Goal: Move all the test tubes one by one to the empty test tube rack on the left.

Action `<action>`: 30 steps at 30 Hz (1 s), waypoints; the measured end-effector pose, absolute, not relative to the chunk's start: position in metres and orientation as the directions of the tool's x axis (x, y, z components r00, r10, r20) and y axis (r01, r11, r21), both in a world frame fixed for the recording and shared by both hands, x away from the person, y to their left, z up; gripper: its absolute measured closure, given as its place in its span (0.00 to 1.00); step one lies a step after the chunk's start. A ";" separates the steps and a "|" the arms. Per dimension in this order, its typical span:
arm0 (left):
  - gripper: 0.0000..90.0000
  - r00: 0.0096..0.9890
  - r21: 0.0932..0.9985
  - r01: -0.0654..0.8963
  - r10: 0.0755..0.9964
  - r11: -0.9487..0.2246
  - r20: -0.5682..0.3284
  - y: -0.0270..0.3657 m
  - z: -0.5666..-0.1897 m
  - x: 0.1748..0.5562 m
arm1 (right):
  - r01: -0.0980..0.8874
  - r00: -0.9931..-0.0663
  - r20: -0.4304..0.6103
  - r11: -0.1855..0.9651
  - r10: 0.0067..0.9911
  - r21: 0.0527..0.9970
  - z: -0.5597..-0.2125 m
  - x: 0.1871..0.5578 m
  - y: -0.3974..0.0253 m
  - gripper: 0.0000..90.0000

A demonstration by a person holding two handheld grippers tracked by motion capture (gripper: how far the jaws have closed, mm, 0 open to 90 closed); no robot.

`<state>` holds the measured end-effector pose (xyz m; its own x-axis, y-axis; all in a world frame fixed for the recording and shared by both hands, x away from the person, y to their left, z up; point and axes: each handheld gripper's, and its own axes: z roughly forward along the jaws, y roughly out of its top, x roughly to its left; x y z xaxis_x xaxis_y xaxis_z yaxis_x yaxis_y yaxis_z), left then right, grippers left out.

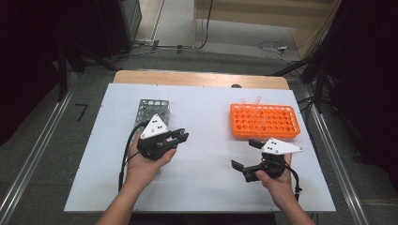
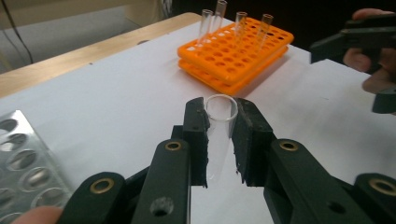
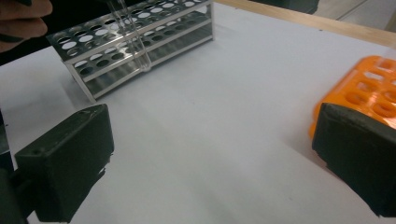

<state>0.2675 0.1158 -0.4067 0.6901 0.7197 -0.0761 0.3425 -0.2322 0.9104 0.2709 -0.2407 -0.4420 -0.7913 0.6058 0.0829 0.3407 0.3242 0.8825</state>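
Between the jaws of your left gripper (image 2: 219, 140) you had a clear test tube (image 2: 218, 122) clamped, its open mouth pointing away from you and the pads pressing its wall just below the rim. It looked light, thin-walled and slick, so I judged it brittle: a firm squeeze could crack it, a loose one could let it slide. Gripping the straight wall below the rim, as you did, seemed the soundest hold. Your right gripper (image 1: 249, 159) hung over the table with its jaws wide apart and nothing between them. Under both lay a smooth white board (image 1: 206, 183), flat and hard, poor cushioning for dropped glass. Just beside your left hand stood the metal rack (image 1: 149, 110) with open holes; well apart, to the right, sat the orange rack (image 1: 265, 121) with a few tubes upright in its far rows. Beyond the wooden table edge (image 1: 202, 78), cables trailed across a grey floor (image 1: 234, 47) between dark equipment.
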 end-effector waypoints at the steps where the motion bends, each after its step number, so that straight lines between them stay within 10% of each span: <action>1: 0.85 0.685 0.912 0.341 0.725 -0.229 -0.074 0.119 -0.405 0.269 | 0.343 -0.787 0.083 0.322 0.611 0.882 -0.442 0.270 -0.246 0.00; 30: 0.85 0.535 0.924 0.350 0.843 -0.157 -0.059 0.172 -0.379 0.341 | 0.412 -0.735 0.146 0.266 0.662 0.871 -0.458 0.264 -0.312 0.00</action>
<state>0.3405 0.1724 -0.3793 0.5353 0.8426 -0.0595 0.3498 -0.1570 0.9236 0.2637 -0.3120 -0.4579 -0.7348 0.6625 0.1456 0.4124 0.2659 0.8713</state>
